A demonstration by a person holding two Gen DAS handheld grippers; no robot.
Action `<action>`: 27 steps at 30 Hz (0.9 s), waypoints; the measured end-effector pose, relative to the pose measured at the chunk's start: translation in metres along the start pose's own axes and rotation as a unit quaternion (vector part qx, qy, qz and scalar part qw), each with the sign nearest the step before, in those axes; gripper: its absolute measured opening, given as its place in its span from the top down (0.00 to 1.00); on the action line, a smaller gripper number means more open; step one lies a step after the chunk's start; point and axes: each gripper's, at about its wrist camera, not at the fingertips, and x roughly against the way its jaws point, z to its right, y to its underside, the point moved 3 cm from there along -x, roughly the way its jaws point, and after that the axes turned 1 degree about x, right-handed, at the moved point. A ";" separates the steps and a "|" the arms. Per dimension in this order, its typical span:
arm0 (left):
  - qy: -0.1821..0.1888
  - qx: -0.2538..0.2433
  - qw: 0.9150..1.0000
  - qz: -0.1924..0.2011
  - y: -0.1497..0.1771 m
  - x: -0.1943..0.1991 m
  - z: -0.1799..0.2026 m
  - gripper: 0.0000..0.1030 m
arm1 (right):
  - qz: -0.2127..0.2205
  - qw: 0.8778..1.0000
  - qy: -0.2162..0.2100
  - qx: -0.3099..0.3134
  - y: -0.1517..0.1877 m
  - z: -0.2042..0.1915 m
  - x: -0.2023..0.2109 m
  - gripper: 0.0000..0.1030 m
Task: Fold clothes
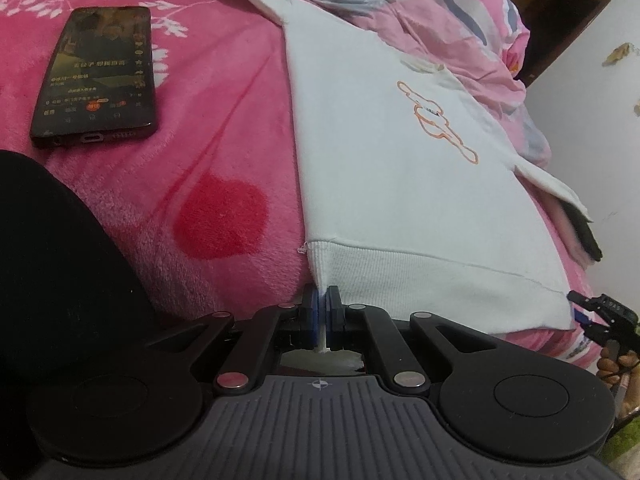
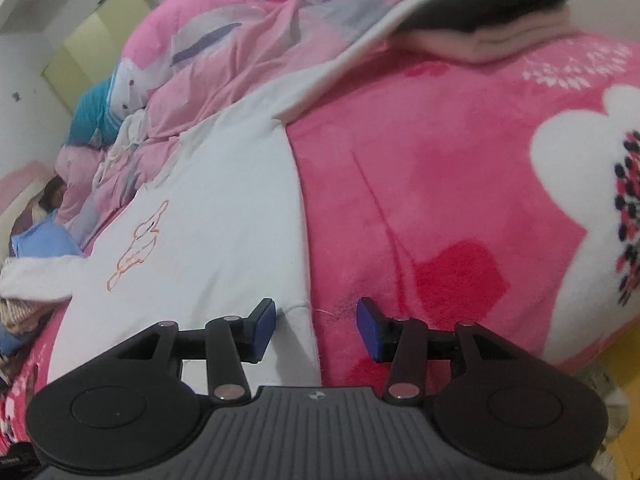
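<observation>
The left gripper clamps the ribbed hem corner of the white cotton sweatshirt spread on the pink plush blanket, while the right gripper hangs parted and empty.

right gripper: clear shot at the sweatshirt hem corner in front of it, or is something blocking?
Probably yes. The right gripper is open, its jaws either side of the white sweatshirt hem edge, with only the pink blanket beneath and nothing between. The left gripper is shut on the hem's other corner, out of the way.
</observation>
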 end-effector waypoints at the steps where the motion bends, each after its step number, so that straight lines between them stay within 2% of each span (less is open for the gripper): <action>1: -0.002 -0.002 1.000 0.001 0.000 0.000 0.001 0.98 | 0.001 1.000 0.000 0.007 0.001 0.001 0.003 0.56; 4: -0.005 -0.006 1.000 0.003 0.001 0.002 0.000 0.98 | -0.005 1.000 -0.002 0.022 0.007 -0.003 0.004 0.79; 5: -0.006 -0.007 1.000 0.002 0.001 0.002 -0.001 0.99 | -0.009 1.000 -0.004 0.026 0.010 -0.003 0.005 0.90; 6: -0.007 -0.008 1.000 0.002 0.001 0.003 0.000 0.99 | -0.010 1.000 -0.004 0.029 0.011 -0.004 0.006 0.98; 11: -0.006 -0.013 1.000 0.000 -0.002 0.011 0.003 0.99 | 0.009 0.999 0.000 0.033 0.009 -0.007 0.023 0.99; 15: -0.004 0.003 1.000 -0.007 -0.003 0.009 -0.001 0.99 | -0.009 1.000 0.008 0.011 0.013 0.004 0.016 0.99; 20: 0.011 0.016 1.000 -0.001 -0.011 0.020 0.001 0.99 | 0.023 1.000 -0.017 0.004 -0.001 -0.005 0.044 0.99; 27: 0.037 0.039 0.999 0.012 -0.019 0.038 0.000 0.99 | 0.032 0.998 -0.046 -0.020 -0.010 -0.008 0.063 0.99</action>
